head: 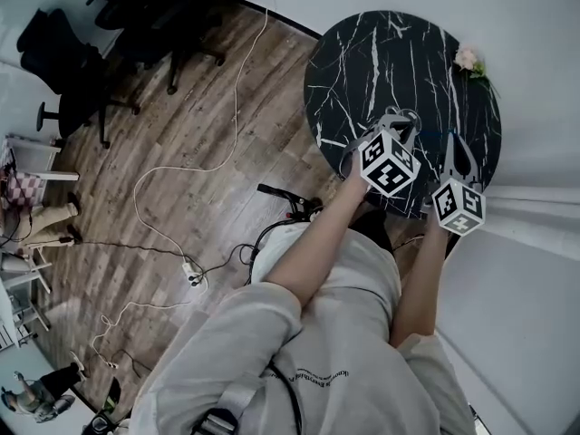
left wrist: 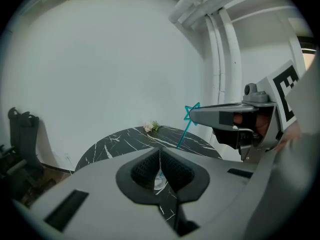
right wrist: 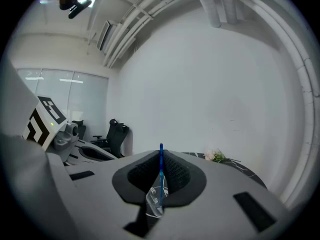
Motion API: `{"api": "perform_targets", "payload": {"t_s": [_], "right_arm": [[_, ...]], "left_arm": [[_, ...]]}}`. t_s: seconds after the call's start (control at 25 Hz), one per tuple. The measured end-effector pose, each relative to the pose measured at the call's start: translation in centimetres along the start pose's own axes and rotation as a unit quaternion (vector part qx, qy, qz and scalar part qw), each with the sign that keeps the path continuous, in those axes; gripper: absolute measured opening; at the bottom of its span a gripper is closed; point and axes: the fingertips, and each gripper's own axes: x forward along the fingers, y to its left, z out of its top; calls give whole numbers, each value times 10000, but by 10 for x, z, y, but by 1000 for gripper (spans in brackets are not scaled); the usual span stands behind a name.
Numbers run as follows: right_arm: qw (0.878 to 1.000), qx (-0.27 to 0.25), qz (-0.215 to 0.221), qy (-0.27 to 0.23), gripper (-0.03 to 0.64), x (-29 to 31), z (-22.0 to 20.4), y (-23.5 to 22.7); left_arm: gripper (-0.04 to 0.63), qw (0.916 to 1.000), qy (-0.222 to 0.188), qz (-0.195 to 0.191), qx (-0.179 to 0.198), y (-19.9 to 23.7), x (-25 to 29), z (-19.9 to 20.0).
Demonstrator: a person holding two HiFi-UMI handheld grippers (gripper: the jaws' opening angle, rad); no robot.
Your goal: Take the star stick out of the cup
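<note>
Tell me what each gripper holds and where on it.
Right gripper: star stick, pinched on its shaft below the star, lower end in the clear cup. Left gripper: fingers appear shut on the cup's wall.

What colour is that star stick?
Teal, a blue-green: the star stick shows best in the left gripper view, against the white wall.
</note>
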Motion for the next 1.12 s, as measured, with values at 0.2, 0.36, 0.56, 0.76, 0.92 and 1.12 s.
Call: {"api": "perform_targets", "payload": {"t_s": [0.2,0.36,0.56,0.76,0.92,1.12], "right_arm": [[9998,25,-54,-166,44,-8,14,-7],[9998,95,-80,-182,44,-12,13,-5],[9996,88,-129,-227,44,-19,17,0],[9990,186,-258,-304,44,-28,17,-9],[9982,246,-376,-385,44,-33,21,-19],[9974,326,-445,-455,43,-39,25,-22]], "left_arm": [[23,10000,-56,-76,20,-8,8,8],[25,9999,-39,-124,94,-12,14,12],[25,9997,-70,-175,129,-14,13,19],[25,9996,-44,-252,131,-19,18,17],[25,9993,-31,-314,213,-26,20,17],[25,9991,-43,-350,239,-31,20,19]]}}
